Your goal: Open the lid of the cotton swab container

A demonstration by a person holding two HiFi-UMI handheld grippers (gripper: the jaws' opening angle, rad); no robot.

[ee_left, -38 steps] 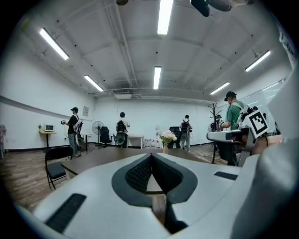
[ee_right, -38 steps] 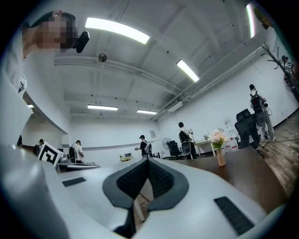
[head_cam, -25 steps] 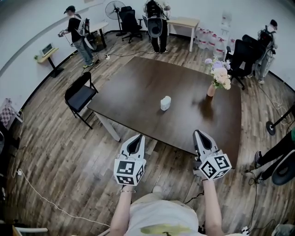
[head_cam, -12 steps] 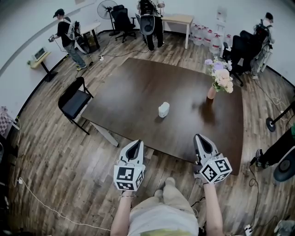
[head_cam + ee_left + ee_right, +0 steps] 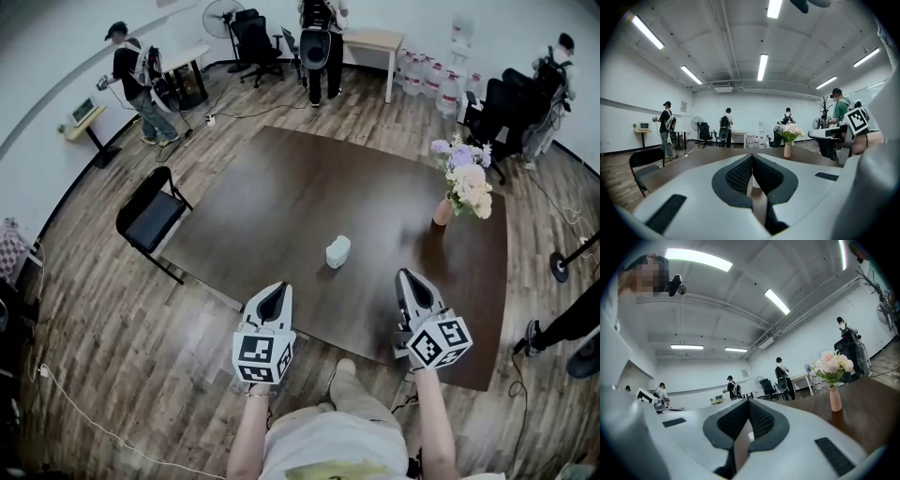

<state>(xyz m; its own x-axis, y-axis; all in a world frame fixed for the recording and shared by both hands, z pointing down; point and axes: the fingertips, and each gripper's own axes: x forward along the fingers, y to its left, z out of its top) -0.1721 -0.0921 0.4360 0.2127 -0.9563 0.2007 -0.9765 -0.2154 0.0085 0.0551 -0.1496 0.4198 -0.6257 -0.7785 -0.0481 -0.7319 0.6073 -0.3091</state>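
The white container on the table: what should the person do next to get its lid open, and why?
Probably reach both grippers forward to the cotton swab container. The left gripper and the right gripper are both shut and empty, hovering by the near edge of the table, while the container stands farther in, apart from both and untouched.

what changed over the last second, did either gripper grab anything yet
The person stepped toward the table, bringing the left hand-held gripper and the right hand-held gripper forward, so the cotton swab container now lies nearer to them in the head view. Nothing was taken hold of or let go. Unchanged: both grippers are shut and empty, the container stands untouched on the table, and the vase of flowers is in place.
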